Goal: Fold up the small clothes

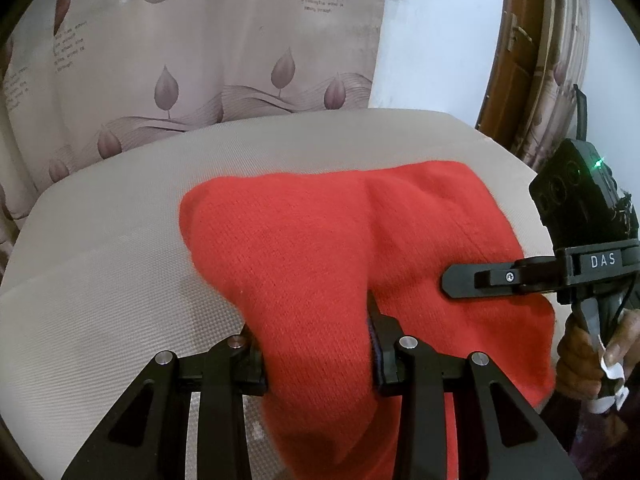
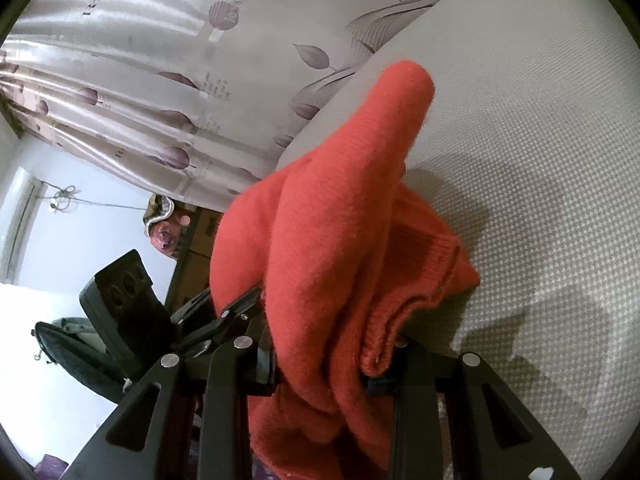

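A red knitted garment (image 1: 320, 248) lies partly on the beige woven table (image 1: 120, 272), its near part lifted. My left gripper (image 1: 316, 344) is shut on a bunched fold of the garment near the table's front edge. My right gripper (image 1: 448, 280) reaches in from the right, over the garment's right side. In the right wrist view the right gripper (image 2: 320, 364) is shut on a thick bunch of the red garment (image 2: 332, 248), which rises in a peak above the table (image 2: 540, 200). The left gripper's body (image 2: 120, 312) shows at lower left.
A pale curtain (image 1: 180, 60) with leaf prints hangs behind the table's far edge. A brown wooden door frame (image 1: 516, 80) stands at the far right. A hand (image 1: 584, 360) holds the right gripper's handle. Boxes (image 2: 200, 236) sit by the wall beyond the table.
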Available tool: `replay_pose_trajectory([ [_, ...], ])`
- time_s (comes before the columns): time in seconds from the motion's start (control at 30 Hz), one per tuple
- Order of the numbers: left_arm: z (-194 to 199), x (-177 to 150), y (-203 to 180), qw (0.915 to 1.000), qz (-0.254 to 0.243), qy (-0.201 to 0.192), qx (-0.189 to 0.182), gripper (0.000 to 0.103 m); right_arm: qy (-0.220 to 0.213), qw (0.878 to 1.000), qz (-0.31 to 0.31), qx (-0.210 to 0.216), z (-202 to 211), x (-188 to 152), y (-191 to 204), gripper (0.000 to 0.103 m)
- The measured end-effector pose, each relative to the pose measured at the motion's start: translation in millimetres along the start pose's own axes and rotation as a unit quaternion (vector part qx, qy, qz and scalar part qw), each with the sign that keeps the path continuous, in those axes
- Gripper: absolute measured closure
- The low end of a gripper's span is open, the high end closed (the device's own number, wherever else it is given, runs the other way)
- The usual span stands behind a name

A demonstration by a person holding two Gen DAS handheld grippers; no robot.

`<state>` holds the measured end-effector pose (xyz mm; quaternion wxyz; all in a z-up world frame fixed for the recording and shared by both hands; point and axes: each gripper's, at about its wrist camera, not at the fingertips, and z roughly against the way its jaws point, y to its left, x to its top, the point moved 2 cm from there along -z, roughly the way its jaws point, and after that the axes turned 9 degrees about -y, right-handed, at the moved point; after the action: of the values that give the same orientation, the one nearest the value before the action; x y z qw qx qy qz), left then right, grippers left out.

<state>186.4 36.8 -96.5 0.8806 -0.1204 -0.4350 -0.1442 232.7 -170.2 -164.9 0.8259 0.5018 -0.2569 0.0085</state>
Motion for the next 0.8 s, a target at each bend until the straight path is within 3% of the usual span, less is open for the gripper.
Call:
replay_pose_trajectory([
  [0.3, -10, -7, 1, 1.0, 0.008, 0.001, 0.002, 0.063, 0.007, 0.999, 0.025, -0.02, -6, 0, -9, 0.075],
  [0.53, -17, -19, 12, 0.9987, 0.04, -0.012, 0.028, 0.035, 0.015, 0.998, 0.036, -0.043, -12, -3, -21, 0.071],
  [0.6, -16, -22, 15, 0.9977, 0.044, -0.019, 0.049, 0.023, 0.02, 0.998, 0.032, -0.047, -13, -4, -25, 0.069],
  [0.73, -2, -23, 18, 0.9928, 0.044, -0.054, 0.097, 0.019, 0.009, 0.995, 0.059, -0.084, -5, -3, -16, 0.055],
  [0.8, 8, -21, 16, 0.9885, 0.036, -0.071, 0.129, 0.018, -0.026, 0.986, 0.106, -0.126, 12, -3, 2, 0.054],
])
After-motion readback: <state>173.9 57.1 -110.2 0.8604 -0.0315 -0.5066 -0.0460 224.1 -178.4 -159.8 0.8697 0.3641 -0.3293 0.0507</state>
